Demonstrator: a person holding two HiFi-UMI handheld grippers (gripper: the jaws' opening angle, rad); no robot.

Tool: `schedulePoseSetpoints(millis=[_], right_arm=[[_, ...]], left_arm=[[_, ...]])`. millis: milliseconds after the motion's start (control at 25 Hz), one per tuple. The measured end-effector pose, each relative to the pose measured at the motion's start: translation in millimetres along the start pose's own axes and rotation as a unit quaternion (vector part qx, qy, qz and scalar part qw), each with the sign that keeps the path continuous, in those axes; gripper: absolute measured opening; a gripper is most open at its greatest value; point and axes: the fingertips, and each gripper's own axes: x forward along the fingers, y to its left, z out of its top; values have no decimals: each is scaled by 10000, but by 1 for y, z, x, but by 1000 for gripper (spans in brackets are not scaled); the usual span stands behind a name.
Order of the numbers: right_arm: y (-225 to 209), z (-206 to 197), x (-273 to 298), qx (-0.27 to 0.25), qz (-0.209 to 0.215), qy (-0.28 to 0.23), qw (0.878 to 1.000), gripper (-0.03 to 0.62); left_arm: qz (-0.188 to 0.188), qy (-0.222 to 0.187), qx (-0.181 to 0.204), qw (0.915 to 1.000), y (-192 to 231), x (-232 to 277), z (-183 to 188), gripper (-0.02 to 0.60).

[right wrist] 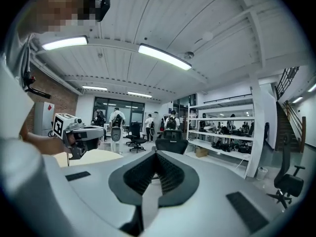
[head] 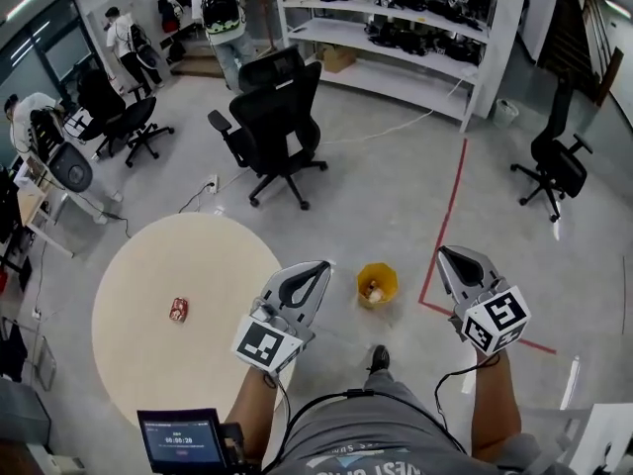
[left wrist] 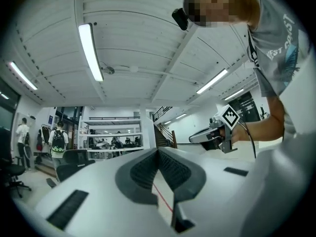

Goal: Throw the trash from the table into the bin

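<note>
A small red can (head: 178,310) lies on the round beige table (head: 148,265) at the left. On the floor right of the table stands a yellow bin (head: 377,285) with some pale trash inside. My left gripper (head: 324,264) hovers level between the table edge and the bin, jaws shut with nothing in them; its own view shows the jaws (left wrist: 158,150) meeting tip to tip. Right of the bin, my right gripper (head: 442,252) is also held level and shut, empty (right wrist: 157,155). Each gripper view shows the other gripper (left wrist: 212,132) (right wrist: 81,132) out to the side.
A black office chair (head: 275,117) stands beyond the table, another (head: 554,161) at the far right. White shelving (head: 396,28) lines the back. Red tape (head: 445,216) runs across the floor near the bin. People stand far off. A small screen (head: 183,440) sits at the bottom left.
</note>
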Motion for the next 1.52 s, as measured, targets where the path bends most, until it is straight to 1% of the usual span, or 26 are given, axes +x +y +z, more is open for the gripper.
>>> schedulePoseSetpoints(millis=[80,240,400,840,1040,1240,1360,1520], right_arm=[[16,10,7,-101,97,-37,9999,11],[42,26,13,-277,255,-118,9992,11],[68,37,15,-387,363,-174,9984,11],[135,57,9,-637,691,-284,9952,11],[167,59,8,-753,866,-290,9930,11],[187,63,4,-832,1038,-282,9907,11],[199,64,10,-870,1211,-247,9885,11],[227,62,30,-946,1493,-170,9841,11]], left_arm=[[205,116,6,9997,11,-22,2,38],[433,-26,21,9991,21,-59,10,38],[701,-7,73,9975,28,-96,12,38],[1226,-136,110,9923,31,-186,23,38],[1413,-171,152,9897,27,-223,22,38],[1639,-191,154,9862,23,-250,21,38],[1792,-236,207,9833,26,-266,20,38],[2095,-131,84,9777,36,-297,10,38]])
